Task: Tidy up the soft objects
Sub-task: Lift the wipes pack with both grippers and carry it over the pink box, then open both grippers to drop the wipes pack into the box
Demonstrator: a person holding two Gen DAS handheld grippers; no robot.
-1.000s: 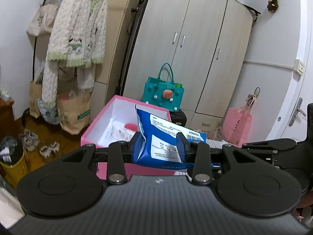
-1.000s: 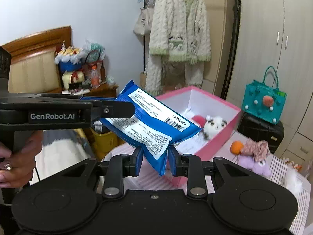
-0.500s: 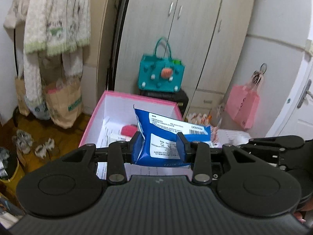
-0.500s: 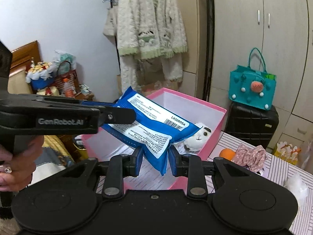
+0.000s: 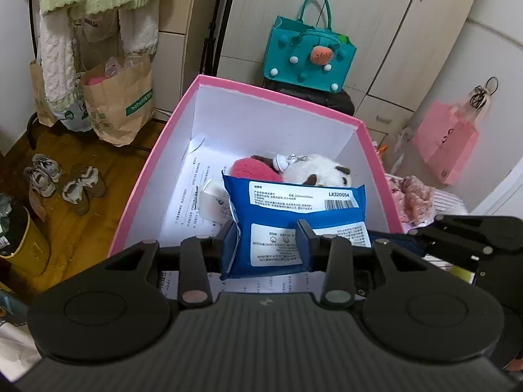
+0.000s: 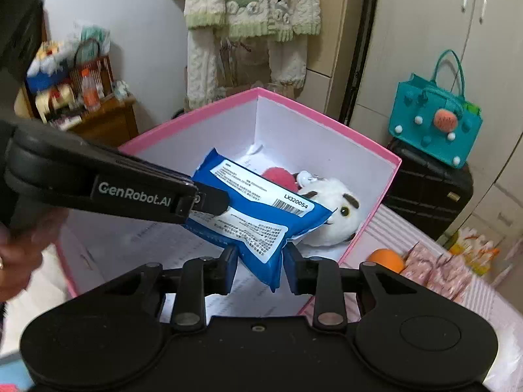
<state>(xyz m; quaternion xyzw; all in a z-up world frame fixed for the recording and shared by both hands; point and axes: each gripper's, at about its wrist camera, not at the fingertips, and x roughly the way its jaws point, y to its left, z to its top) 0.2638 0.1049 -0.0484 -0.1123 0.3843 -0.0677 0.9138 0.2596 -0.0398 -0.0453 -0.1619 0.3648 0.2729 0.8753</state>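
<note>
A blue wet-wipe pack (image 5: 294, 202) (image 6: 255, 209) hangs over the inside of the open pink box (image 5: 157, 150) (image 6: 327, 121). My left gripper (image 5: 266, 238) has its pads against the pack's near end, and its jaws are opening. In the right wrist view the left gripper's finger (image 6: 209, 202) lies on the pack's left end. My right gripper (image 6: 261, 254) pinches the pack's lower corner, jaws opening too. In the box lie a white plush toy (image 5: 317, 173) (image 6: 340, 222), a red fluffy toy (image 5: 251, 170) (image 6: 278, 176), a small white carton (image 5: 212, 199) and printed paper sheets.
A teal tote (image 5: 307, 55) (image 6: 434, 121) sits on a black suitcase (image 6: 428, 196) behind the box. An orange ball (image 6: 384, 259) and pink floral cloth (image 6: 434, 271) lie right of the box. Paper bags (image 5: 121, 98) and shoes (image 5: 62, 183) stand on the floor at left.
Both grippers carried the blue pack forward and down, tipping more steeply. The pack went from in front of the box to above its inside, near the plush toys.
</note>
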